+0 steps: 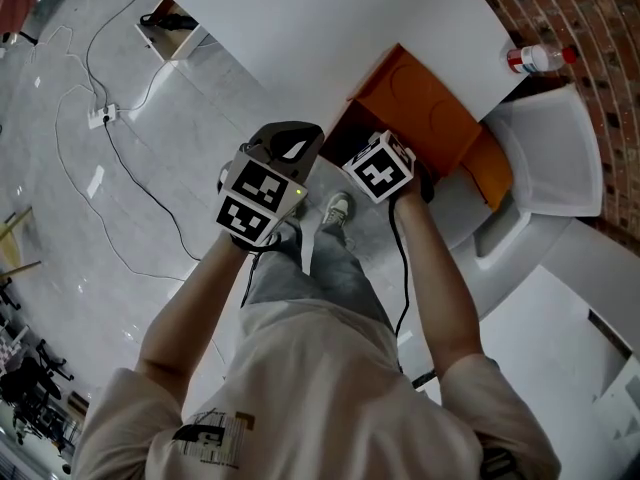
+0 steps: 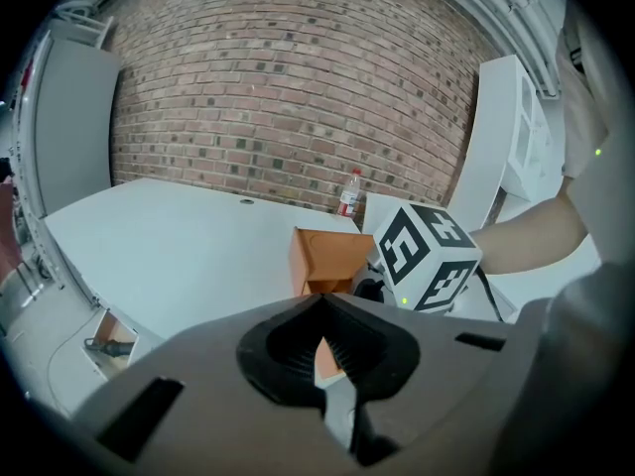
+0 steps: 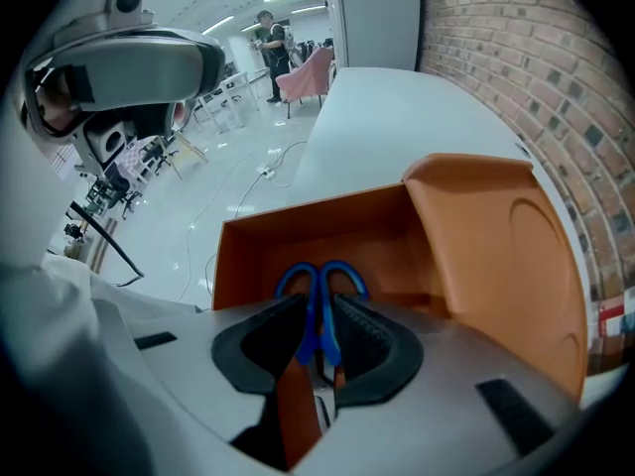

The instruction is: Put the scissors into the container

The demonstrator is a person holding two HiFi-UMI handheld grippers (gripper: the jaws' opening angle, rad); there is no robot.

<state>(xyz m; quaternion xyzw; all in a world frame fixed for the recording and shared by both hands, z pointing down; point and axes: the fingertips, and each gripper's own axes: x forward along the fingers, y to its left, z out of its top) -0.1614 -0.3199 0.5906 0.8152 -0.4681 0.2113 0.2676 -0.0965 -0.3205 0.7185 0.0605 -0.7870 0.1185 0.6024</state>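
Blue-handled scissors (image 3: 311, 315), clamped in the right gripper (image 3: 319, 350), point into the orange container (image 3: 327, 231).

A white table (image 1: 330, 18) bears an orange container (image 1: 425, 118) and a bottle (image 1: 535, 59).

I see blue-handled scissors (image 3: 318, 288) pinched in my right hand-held gripper (image 3: 319, 330), handles pointing into the open orange container (image 3: 337, 228) on the white table (image 3: 397, 117).
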